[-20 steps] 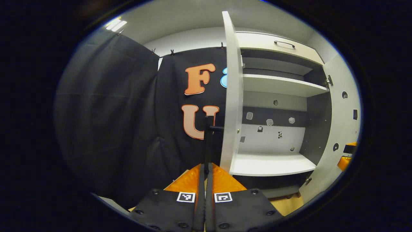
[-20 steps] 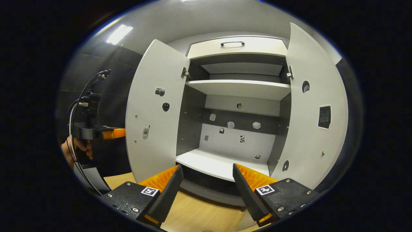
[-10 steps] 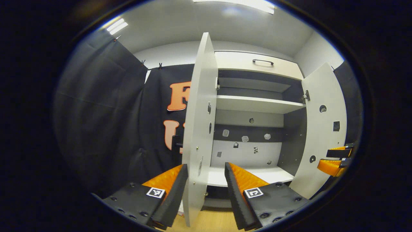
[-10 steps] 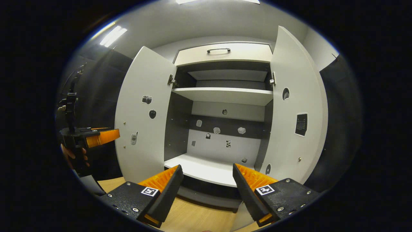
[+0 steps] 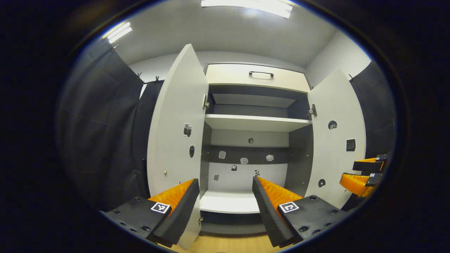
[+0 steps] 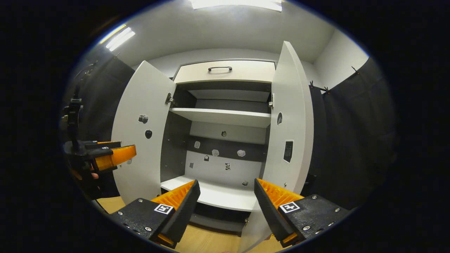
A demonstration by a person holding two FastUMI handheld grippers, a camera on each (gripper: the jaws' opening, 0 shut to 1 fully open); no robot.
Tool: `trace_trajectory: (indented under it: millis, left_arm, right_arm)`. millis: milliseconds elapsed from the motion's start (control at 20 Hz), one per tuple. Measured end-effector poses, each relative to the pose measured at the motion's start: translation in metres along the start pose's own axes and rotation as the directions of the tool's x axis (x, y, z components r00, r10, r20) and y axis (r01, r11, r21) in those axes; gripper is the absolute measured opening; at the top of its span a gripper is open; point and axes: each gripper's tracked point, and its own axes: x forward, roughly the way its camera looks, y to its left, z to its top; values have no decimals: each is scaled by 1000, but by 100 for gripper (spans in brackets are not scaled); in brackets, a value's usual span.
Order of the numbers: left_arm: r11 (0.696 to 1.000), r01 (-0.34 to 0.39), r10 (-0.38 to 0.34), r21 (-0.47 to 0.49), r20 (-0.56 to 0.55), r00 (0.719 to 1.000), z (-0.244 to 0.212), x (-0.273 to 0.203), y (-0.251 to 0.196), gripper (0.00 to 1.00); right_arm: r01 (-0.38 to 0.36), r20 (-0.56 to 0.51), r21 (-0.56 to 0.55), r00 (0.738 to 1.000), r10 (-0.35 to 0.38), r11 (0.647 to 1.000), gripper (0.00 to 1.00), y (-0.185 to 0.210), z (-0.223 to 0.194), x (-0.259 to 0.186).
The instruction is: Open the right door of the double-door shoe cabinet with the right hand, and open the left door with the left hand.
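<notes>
Left gripper view: left gripper [image 5: 223, 203] w/ fingers spread wide, nothing between them. Tall white flat-panel left door [image 5: 177, 123] of the white double-door shoe cabinet [image 5: 256, 75] stands swung out, its lower edge just beside the left finger, not gripped. White flat-panel right door [image 5: 337, 140] also swung out on far side; right gripper [image 5: 364, 172] sits low beside it, apart from the panel. Shelves inside look bare, small stickers on back wall.

Right gripper view: right gripper [image 6: 226, 207] fingers apart too, holding nothing. Right door [image 6: 290, 130] rises vertical just above/behind its right finger, bottom corner near that finger; left door [image 6: 142, 130] across the opening w/ left gripper [image 6: 105, 156] in front of its lower part, whether touching can't tell.

Judgement: both doors open, task looks about done. Each door's long axis vertical, each nearest its own-side hand; any further push would go outward, away from the cabinet centre.
</notes>
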Motion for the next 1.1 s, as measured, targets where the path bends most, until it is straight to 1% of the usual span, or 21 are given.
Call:
trace_trajectory:
  millis: [250,450,500,600,700,800,850,1100]
  left_arm:
    - [1000,22,-22,-4,0,1000,4,3,-9,96]
    - [1000,11,-11,7,13,1000,13,6,-1,98]
    - [1000,10,-10,8,15,1000,15,8,0,95]
    - [1000,15,-15,5,13,1000,16,9,-1,96]
    - [1000,21,-21,6,13,1000,17,11,-2,95]
    - [1000,22,-22,16,16,1000,18,13,-2,96]
    - [1000,24,-24,20,17,1000,19,14,-3,95]
    - [999,33,-33,20,10,999,22,17,-5,96]
  right_arm:
    - [33,13,1,999,-33,999,94,-3,4,-6]
    - [38,21,-4,999,-37,999,94,-3,8,-7]
    - [40,23,0,999,-40,999,94,-3,10,-6]
    - [43,24,7,999,-43,999,94,-4,12,-7]
    - [45,26,7,999,-45,999,94,-6,13,-7]
    - [46,26,6,999,-46,999,94,-8,13,-7]
    - [48,26,7,999,-48,999,94,-8,13,-7]
    - [46,18,0,999,-46,999,94,-8,14,-4]
